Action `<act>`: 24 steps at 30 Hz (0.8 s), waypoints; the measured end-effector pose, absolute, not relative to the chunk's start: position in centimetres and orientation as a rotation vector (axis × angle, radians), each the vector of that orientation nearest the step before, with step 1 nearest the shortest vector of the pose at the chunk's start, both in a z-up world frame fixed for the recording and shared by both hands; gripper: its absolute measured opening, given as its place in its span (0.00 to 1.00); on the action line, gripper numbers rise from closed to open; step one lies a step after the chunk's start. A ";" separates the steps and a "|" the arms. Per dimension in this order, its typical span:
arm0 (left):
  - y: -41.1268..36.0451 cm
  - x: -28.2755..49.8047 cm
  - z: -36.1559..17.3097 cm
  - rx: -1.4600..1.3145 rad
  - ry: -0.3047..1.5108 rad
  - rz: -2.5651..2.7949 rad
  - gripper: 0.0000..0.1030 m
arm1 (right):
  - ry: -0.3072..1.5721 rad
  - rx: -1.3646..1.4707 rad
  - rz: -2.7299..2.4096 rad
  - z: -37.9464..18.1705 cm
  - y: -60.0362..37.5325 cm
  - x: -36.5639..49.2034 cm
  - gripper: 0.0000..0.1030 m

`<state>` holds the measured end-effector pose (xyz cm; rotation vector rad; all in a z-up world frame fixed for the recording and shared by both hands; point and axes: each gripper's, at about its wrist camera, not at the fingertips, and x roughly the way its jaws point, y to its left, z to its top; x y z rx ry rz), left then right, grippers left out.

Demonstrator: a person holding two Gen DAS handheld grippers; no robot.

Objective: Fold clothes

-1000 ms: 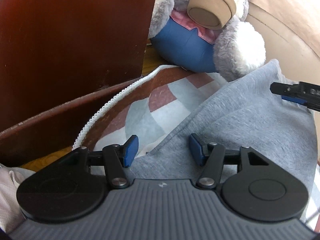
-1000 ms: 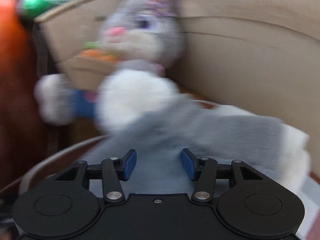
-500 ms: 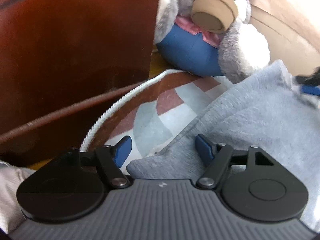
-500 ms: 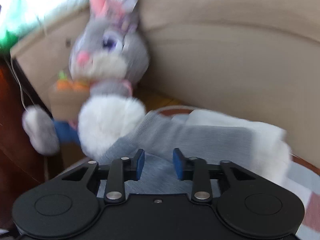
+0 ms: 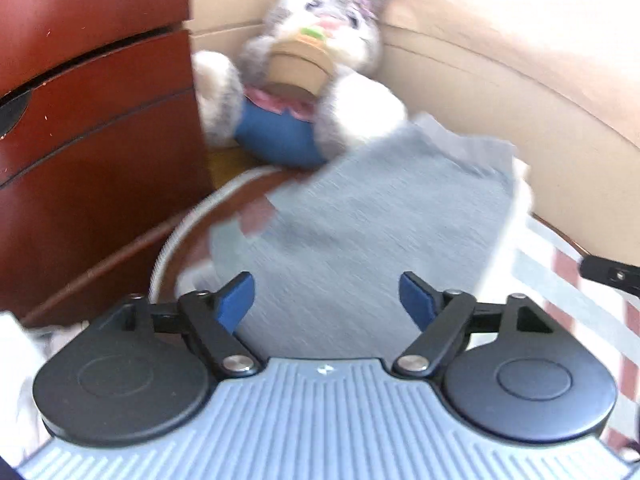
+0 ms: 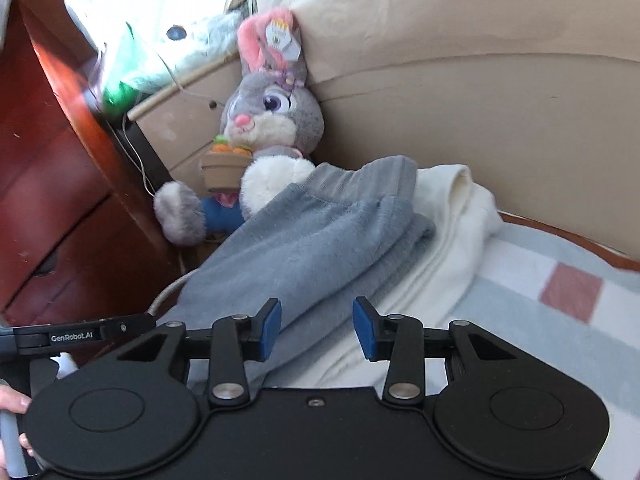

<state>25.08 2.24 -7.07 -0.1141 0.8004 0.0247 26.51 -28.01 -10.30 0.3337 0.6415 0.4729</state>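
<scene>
Grey fleece, soft and a little fuzzy, is the material of the folded garment (image 6: 320,236), which lies just ahead of the right gripper (image 6: 316,328). The jaws of this gripper stand apart, they have just been opening a little, and no cloth is pressed between them. Only the right wrist view shows sharply the ribbed grey hem, the cream knit garment (image 6: 440,216) under and to the right of the grey one, and the plush rabbit (image 6: 268,120) beyond it. The left wrist view is blurred. There the left gripper (image 5: 326,300) has its jaws wide apart, just opened further, above the grey cloth without touching it. This view alone shows the red-brown wooden drawer fronts (image 5: 92,120) to its left.
</scene>
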 end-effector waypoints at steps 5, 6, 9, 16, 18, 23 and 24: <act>-0.7 20.6 -5.5 -0.092 0.884 -0.099 0.80 | 0.610 0.319 0.516 -8.6 -29.3 21.7 0.49; -1.6 20.0 -5.4 -0.079 0.895 -0.106 0.80 | 0.609 0.305 0.522 -8.3 -29.5 20.6 0.49; -4.5 18.1 -5.1 -0.041 0.929 -0.127 0.80 | 0.635 0.255 0.517 -7.7 -30.2 18.1 0.49; -11.6 15.8 -3.3 0.086 0.921 -0.151 0.80 | 0.659 0.193 0.426 -7.1 -32.6 14.9 0.50; -13.6 14.9 -2.5 0.140 0.913 -0.126 0.83 | 0.687 0.171 0.413 -7.1 -33.2 14.2 0.50; -17.9 11.7 -1.0 0.325 0.834 -0.137 0.94 | 0.693 0.153 0.404 -6.6 -34.3 12.6 0.53; -18.3 11.3 -0.8 0.325 0.839 -0.143 0.94 | 0.692 0.161 0.403 -6.6 -34.5 12.3 0.54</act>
